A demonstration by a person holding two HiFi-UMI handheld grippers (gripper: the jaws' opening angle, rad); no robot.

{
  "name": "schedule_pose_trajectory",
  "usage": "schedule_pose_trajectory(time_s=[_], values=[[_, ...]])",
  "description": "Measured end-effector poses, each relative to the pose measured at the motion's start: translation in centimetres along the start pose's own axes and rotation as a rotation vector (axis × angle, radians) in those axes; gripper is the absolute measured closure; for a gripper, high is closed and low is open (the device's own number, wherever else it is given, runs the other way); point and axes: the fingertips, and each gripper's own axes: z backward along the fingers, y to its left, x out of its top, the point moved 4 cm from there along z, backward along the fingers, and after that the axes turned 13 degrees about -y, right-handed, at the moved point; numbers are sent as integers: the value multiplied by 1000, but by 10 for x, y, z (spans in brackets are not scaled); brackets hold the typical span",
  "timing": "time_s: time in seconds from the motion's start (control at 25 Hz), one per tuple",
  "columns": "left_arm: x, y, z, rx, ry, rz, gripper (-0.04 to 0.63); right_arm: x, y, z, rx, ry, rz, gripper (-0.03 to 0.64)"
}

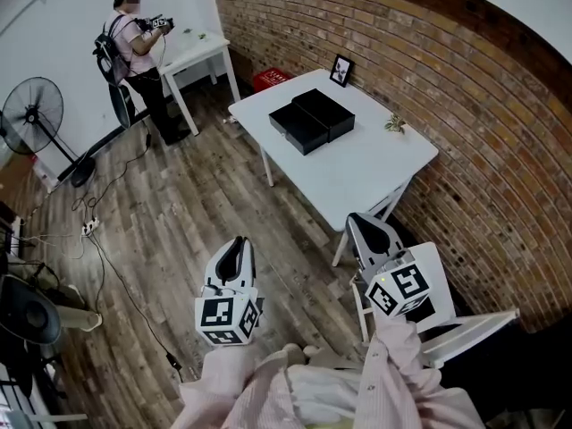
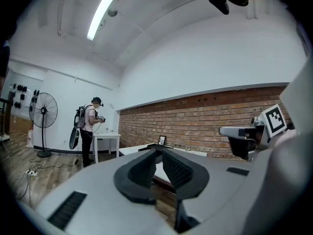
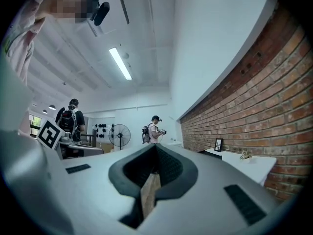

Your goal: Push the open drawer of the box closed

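Plainly the task has not started. The black box sits on the white table in the upper middle of the head view, and its drawer is still pulled out toward the lower left. Both tools are low in the frame, well apart from the table. The left gripper has its jaws drawn in narrow, tips meeting or nearly so. The right gripper has its jaws together at the tips. Neither has anything between its jaws. Everything is left to do, most likely coming up to the table, setting a gripper against the drawer front and pushing it flush. Another person stands at a far desk, upper left.
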Motion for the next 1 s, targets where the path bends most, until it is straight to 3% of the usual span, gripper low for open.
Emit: schedule_pose_trajectory(time_s=[0.32,0.72,1.0], values=[[-3,-6,-6,-27,2,23,393,-6,-4,3,-10,12,-23,614],[-14,1,-31,-41,21,42,373,-21,-16,-12,-23,32,-16,614],[-29,34,-75,-58,47,64,373,-46,-32,-56,-71,39,-26,614]])
